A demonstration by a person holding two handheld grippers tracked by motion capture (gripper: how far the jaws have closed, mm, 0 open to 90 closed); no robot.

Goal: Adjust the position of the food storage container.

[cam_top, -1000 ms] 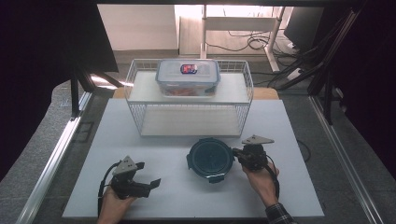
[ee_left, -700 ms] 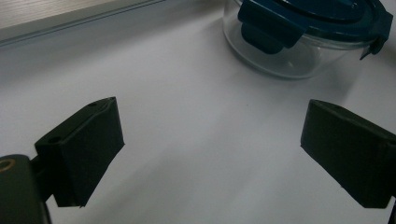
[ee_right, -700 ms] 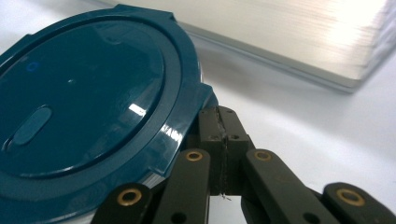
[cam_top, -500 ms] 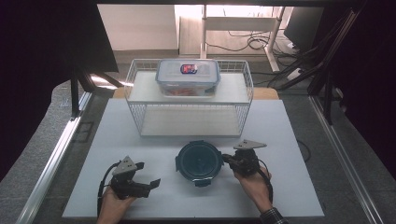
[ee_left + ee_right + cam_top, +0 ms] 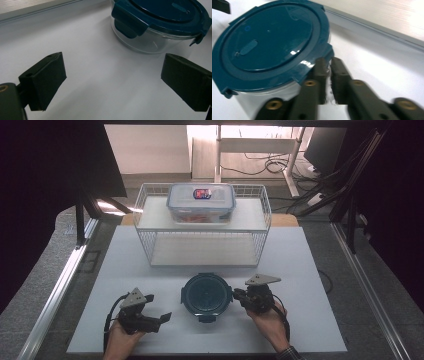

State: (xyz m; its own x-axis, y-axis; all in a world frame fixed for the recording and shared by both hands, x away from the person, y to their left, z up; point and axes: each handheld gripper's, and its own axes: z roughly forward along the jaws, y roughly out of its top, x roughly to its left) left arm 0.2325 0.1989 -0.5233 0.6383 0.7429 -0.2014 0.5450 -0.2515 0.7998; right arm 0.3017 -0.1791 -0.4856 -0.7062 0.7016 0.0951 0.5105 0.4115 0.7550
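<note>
A round glass container with a dark teal clip lid (image 5: 206, 295) stands on the white table near the front middle. My right gripper (image 5: 236, 295) lies at its right side, held by a hand. In the right gripper view its jaws have just been opening: a thin slit parts them, the gripper (image 5: 327, 61) sits just under the lid's side clip (image 5: 327, 50), and nothing lies between the pads. My left gripper (image 5: 163, 318) rests to the container's left, open wide. In the left gripper view the gripper (image 5: 113, 82) has bare table between its jaws, with the container (image 5: 160, 22) beyond.
A white wire rack (image 5: 202, 227) stands at the back of the table, with a clear rectangular lidded box (image 5: 201, 202) on its top shelf. The table's front edge (image 5: 200, 352) runs just below both hands. Metal rails flank the table on both sides.
The container and my right gripper have slid leftward across the table, toward the middle. The right jaws now show a thin gap. My left gripper has stayed put.
</note>
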